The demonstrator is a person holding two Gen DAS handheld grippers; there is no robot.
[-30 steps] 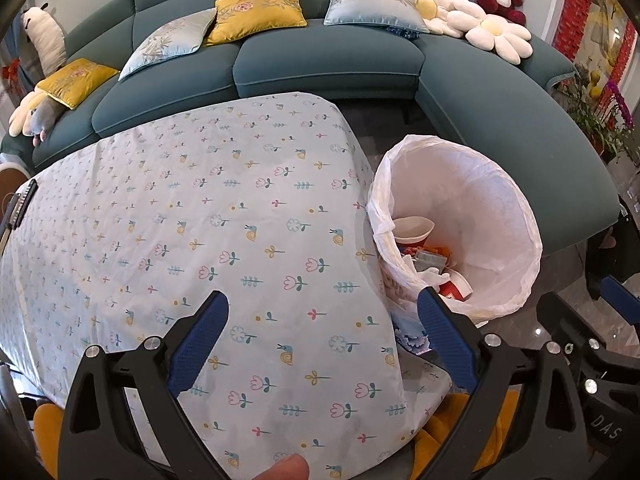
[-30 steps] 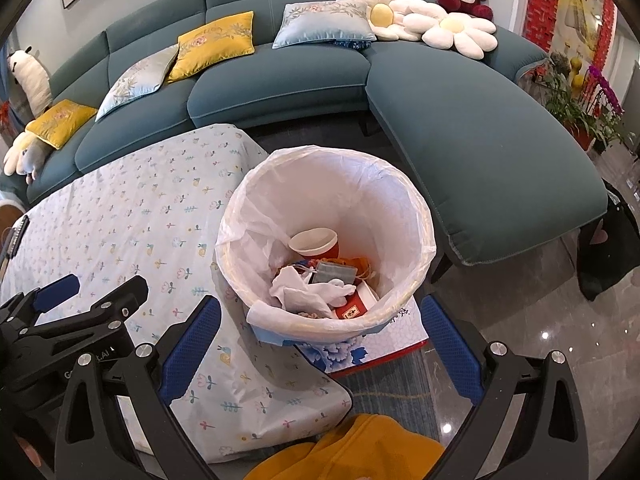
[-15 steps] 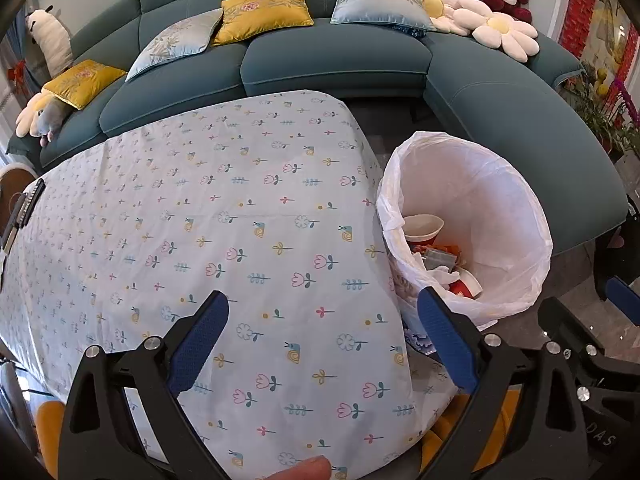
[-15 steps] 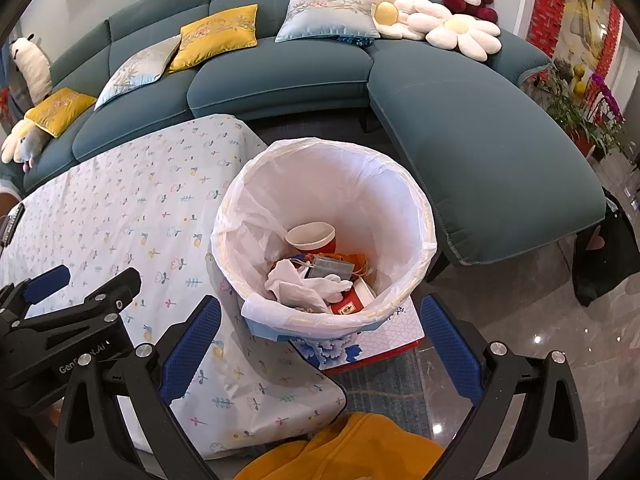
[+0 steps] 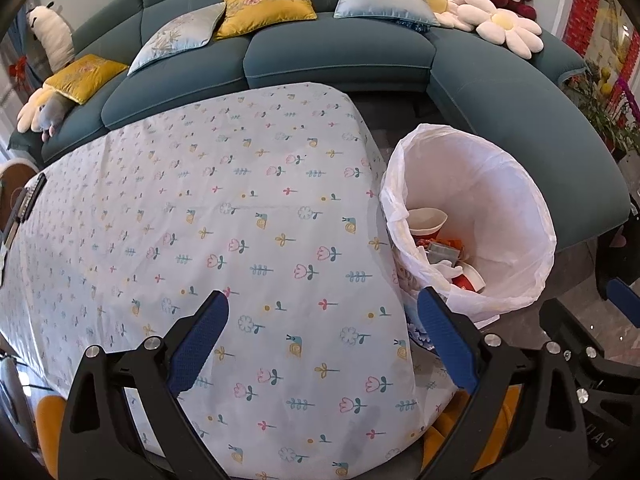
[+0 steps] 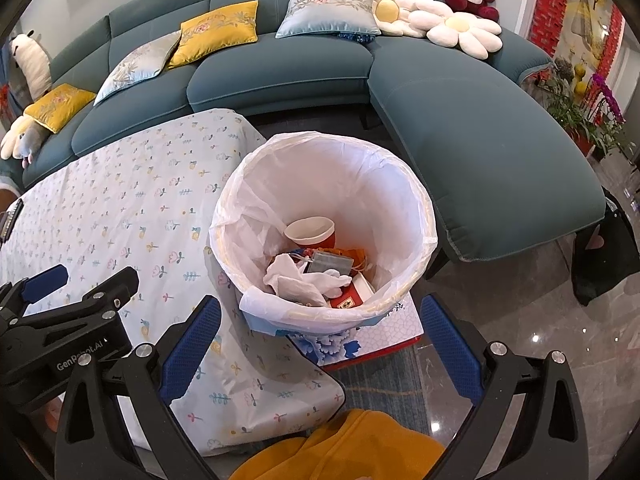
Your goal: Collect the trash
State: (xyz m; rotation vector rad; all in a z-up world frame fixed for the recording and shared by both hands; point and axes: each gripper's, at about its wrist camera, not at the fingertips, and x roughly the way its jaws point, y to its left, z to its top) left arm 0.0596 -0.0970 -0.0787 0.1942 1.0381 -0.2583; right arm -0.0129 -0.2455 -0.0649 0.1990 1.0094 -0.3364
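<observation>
Teal sofa (image 5: 340,52) curved behind our cloth-covered table (image 5: 240,208), which from the left wrist looked bare of litter. Our left gripper (image 5: 320,344) hung wide open over it, holding nothing. From the right wrist, the bin (image 6: 404,184) stood just beside the table, trash (image 6: 316,276) inside, and our right gripper (image 6: 318,340) gaped empty above it. We judged one slow sweep worthwhile, since the table's far end blurred.

Both grippers: black angular frames w/ silver screws, blue textured pads (image 5: 198,344) on the fingers. Left gripper (image 5: 322,342) seen from the right cam carries white "GenRobot.AI" lettering; right gripper (image 6: 320,342) has the same build. Person wears mustard-yellow clothing (image 6: 352,448).
</observation>
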